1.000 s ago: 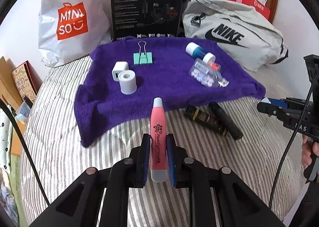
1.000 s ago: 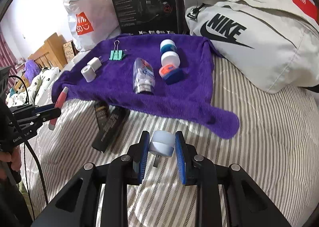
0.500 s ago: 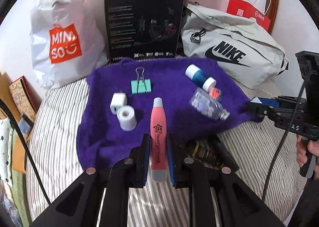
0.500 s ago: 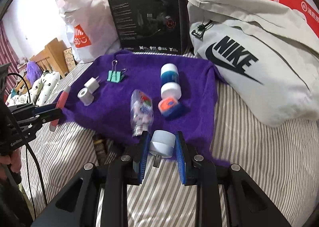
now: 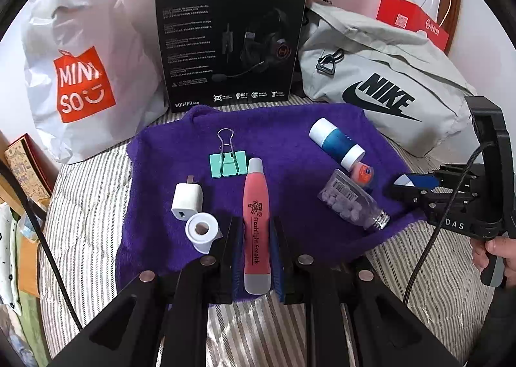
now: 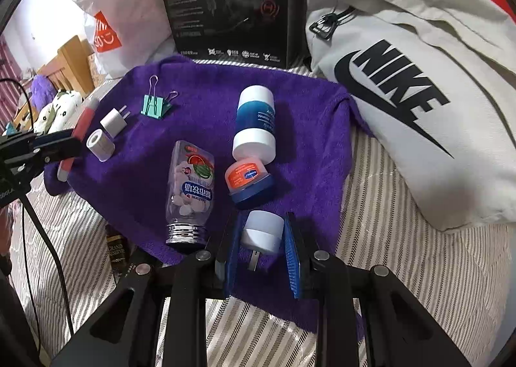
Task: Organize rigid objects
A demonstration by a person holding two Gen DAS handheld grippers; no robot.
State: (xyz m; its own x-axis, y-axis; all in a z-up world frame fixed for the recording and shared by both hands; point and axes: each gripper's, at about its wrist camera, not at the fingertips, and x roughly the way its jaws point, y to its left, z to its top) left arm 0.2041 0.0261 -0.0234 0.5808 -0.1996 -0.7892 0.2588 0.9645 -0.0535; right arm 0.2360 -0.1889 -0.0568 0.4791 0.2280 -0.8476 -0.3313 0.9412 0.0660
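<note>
My left gripper (image 5: 256, 231) is shut on a pink flashlight pen (image 5: 256, 222), held over the near edge of the purple towel (image 5: 283, 138). My right gripper (image 6: 262, 231) is shut on a white plug adapter (image 6: 262, 228), its prongs pointing down over the towel's near right part. On the towel lie a green binder clip (image 5: 227, 164), a white charger (image 5: 187, 201), a white tape roll (image 5: 202, 231), a blue-and-white jar (image 6: 255, 122), an orange Vaseline tin (image 6: 246, 177) and a clear tablet bottle (image 6: 191, 186). The right gripper (image 5: 416, 185) also shows in the left wrist view.
Behind the towel stand a Miniso bag (image 5: 80, 77), a black headset box (image 5: 230, 35) and a grey Nike bag (image 6: 412, 83). A dark bottle (image 6: 116, 247) lies on the striped bedding (image 6: 387, 270) by the towel's near edge. A hand (image 5: 498, 257) holds the right gripper's handle.
Both grippers have moved forward from over the bedding to over the towel's near edge, each still holding its object. The dark bottles have dropped out of the left wrist view.
</note>
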